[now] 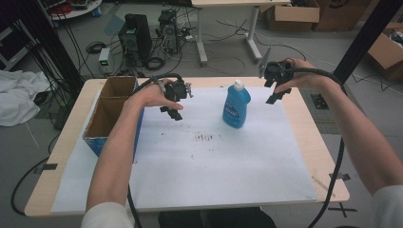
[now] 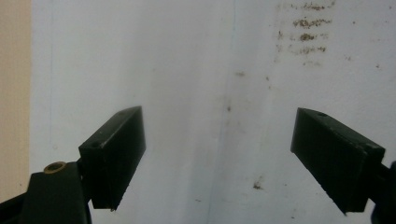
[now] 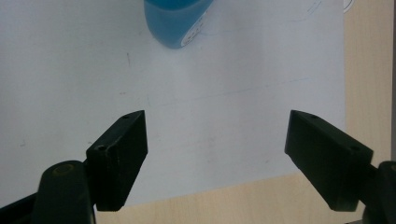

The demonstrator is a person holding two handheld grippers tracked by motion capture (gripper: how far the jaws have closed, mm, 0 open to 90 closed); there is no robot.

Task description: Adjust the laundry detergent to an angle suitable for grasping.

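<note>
Two gaping tongs, left tongs (image 1: 177, 105) and right tongs (image 1: 274, 90), flanking one blue bottle (image 1: 236, 105).

blue bottle (image 1: 236, 107) label, wording unreadable

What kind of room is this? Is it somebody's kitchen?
Probably not a kitchen; it looks like a lab or workshop. Computer towers and loose cables sit on the floor behind the table, and cardboard boxes are stacked at the back.
</note>
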